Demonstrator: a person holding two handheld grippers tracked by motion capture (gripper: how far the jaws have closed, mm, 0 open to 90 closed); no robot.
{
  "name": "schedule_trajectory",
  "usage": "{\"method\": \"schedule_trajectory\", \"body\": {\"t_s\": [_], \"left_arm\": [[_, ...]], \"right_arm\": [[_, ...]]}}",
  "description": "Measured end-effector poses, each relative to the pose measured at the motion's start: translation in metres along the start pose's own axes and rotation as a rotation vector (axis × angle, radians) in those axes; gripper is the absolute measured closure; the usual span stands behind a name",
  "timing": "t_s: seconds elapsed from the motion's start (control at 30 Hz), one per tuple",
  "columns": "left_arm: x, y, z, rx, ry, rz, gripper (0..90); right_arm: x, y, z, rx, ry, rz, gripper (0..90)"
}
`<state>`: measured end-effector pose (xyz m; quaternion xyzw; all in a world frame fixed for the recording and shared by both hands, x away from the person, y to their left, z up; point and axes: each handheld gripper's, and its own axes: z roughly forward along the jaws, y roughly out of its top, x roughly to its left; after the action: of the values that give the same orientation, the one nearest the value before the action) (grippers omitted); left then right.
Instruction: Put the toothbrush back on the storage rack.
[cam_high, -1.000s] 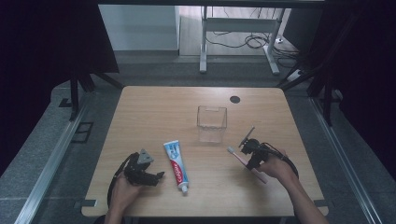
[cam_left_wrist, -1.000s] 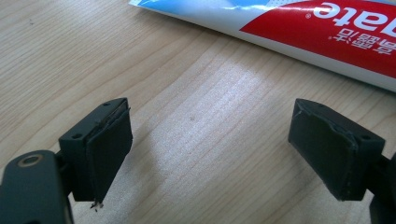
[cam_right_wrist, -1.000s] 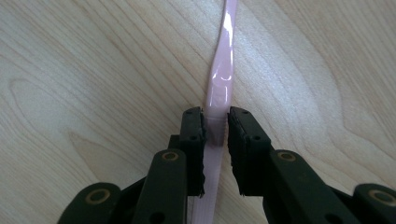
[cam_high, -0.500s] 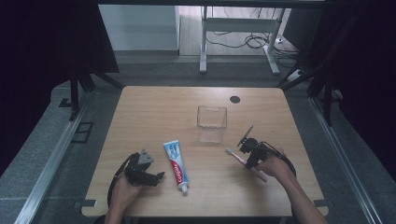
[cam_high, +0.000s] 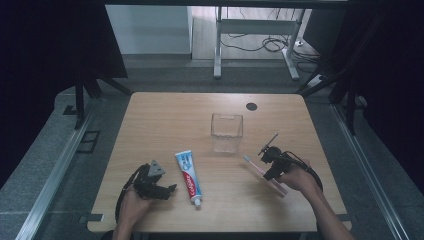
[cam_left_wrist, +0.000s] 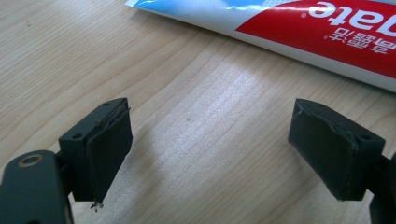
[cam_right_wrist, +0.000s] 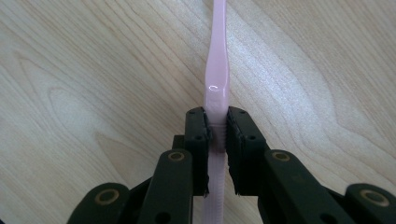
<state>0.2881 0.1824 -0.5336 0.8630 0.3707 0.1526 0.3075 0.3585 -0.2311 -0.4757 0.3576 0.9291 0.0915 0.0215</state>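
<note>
A pink toothbrush lies slanted on the wooden table at the front right. My right gripper is shut on its handle. In the right gripper view the pads clamp the toothbrush on both sides, and my right gripper keeps it low over the wood. A red, white and blue toothpaste tube lies at the front centre-left. My left gripper rests just left of it, open with nothing between its fingers. In the left gripper view the toothpaste tube runs past my left gripper.
A clear square container stands upright near the table's middle, behind the toothbrush. A dark round hole sits near the far edge. Metal rails run along both sides of the table.
</note>
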Motion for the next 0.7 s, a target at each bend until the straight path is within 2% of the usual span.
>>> {"method": "schedule_trajectory", "body": {"t_s": [0.27, 0.7], "left_arm": [[0.0, 0.0, -0.001, -0.005, 0.003, -0.006, 13.7], [0.0, 0.0, -0.001, -0.011, -0.003, -0.007, 13.7]], "right_arm": [[0.001, -0.005, -0.017, -0.067, 0.008, 0.004, 79.2], [0.001, -0.006, -0.04, -0.167, -0.004, 0.0, 79.2]]}}
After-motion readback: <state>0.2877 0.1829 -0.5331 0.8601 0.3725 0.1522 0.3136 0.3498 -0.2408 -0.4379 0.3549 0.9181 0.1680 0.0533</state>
